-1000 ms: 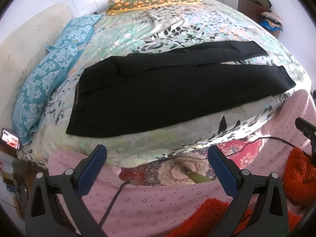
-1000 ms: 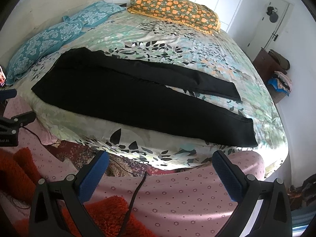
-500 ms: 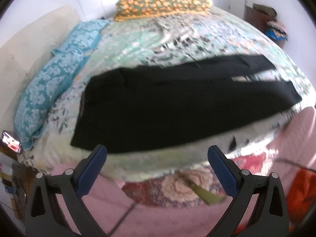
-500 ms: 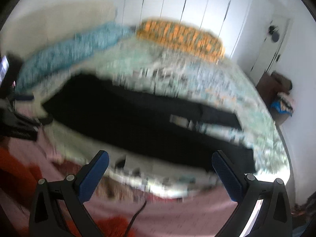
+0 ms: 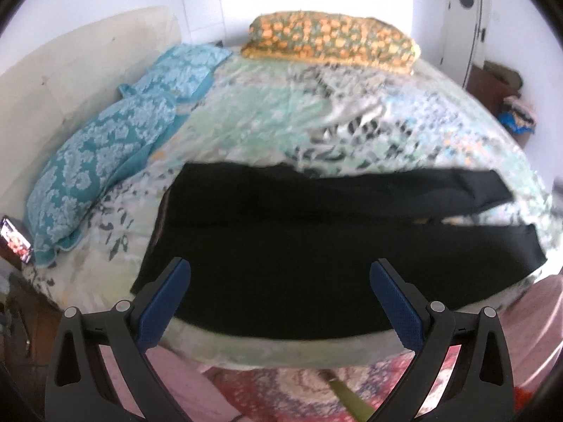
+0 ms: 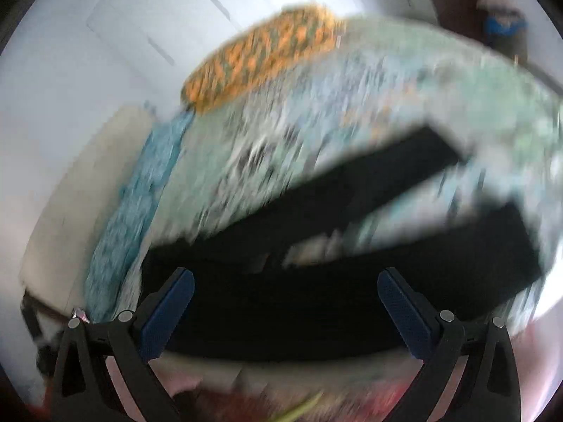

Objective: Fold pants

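Black pants (image 5: 299, 242) lie flat across the near side of a bed, waistband at the left, both legs stretching right with a narrow gap between them near the hems. My left gripper (image 5: 279, 285) hovers open above the near edge of the pants, close to the waist end, holding nothing. In the blurred, tilted right wrist view the same pants (image 6: 316, 292) fill the lower half, the two legs splitting toward the right. My right gripper (image 6: 285, 295) is open over the near leg, with nothing between its blue pads.
The bed carries a floral green bedspread (image 5: 299, 112), two teal pillows (image 5: 105, 161) at the left and an orange patterned pillow (image 5: 330, 42) at the far side. A pink sheet (image 5: 535, 316) hangs along the near edge. A dark dresser (image 5: 499, 88) stands at the right wall.
Both grippers have moved forward and up toward the bed, from over the pink sheet to above the pants' near edge. The right wrist view has tilted and blurred with motion.
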The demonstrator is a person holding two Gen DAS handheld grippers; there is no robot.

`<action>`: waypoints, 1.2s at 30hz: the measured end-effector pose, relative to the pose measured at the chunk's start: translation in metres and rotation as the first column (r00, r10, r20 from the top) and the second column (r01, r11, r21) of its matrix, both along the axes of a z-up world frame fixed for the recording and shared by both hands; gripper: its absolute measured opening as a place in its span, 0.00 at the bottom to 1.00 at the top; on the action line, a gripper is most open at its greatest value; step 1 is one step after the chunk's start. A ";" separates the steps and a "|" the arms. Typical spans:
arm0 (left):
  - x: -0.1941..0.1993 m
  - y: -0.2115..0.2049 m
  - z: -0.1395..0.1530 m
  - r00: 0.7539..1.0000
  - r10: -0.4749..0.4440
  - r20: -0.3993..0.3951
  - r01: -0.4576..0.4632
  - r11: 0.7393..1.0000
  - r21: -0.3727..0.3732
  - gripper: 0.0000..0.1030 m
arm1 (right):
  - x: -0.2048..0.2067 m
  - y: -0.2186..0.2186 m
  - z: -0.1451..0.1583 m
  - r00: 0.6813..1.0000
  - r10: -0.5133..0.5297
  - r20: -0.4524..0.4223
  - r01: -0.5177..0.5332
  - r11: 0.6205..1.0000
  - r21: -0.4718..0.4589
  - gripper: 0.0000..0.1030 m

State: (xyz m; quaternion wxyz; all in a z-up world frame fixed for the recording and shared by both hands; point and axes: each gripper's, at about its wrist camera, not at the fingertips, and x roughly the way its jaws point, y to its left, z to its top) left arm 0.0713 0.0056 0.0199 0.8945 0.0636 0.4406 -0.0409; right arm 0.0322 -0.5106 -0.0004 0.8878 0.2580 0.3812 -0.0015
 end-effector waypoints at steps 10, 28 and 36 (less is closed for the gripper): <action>0.023 0.000 -0.058 0.967 0.079 -0.244 -0.093 0.994 -0.049 0.99 | 0.176 -0.173 -0.084 0.923 -0.085 -0.376 0.054 0.994 -0.092 0.96; 0.063 -0.062 -0.091 0.934 0.068 -0.351 -0.036 0.995 0.097 0.99 | 0.269 -0.184 -0.092 0.883 0.143 -0.446 -0.265 0.938 -0.224 0.08; 0.079 -0.086 -0.099 0.939 0.029 -0.342 -0.022 0.999 0.025 0.99 | 0.271 -0.188 -0.100 0.934 -0.039 -0.355 -0.129 0.890 -0.437 0.14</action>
